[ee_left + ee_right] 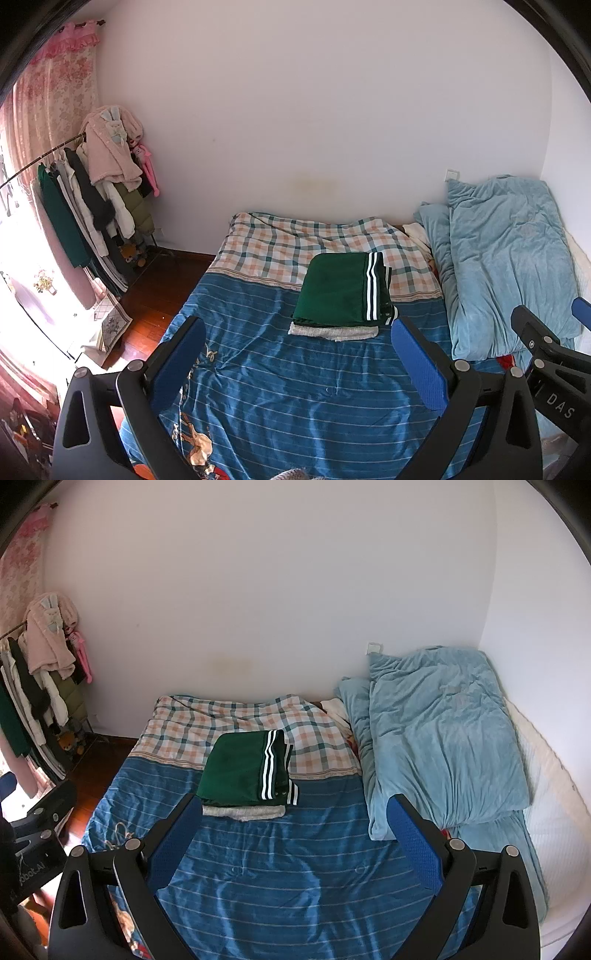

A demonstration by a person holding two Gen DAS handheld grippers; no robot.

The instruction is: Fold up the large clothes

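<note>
Green garment [338,286] with white side stripes is folded into a neat rectangle, sitting on top of a folded pale grey piece [332,332] whose edge pokes out at the near side. I see the stack mid-bed, straddling the seam where the blue striped cover [295,387] meets the plaid quilt [295,240]. Light blue duvet [443,738] is bunched along the right side, near the stack but not touching. My left gripper [299,354] hovers above the cover, jaws spread wide, nothing between the blue pads. Right gripper [295,830] same: spread, empty, clear of the fabric. Clothes rack [92,192] off to the far left by the pink curtain [48,92].
</note>
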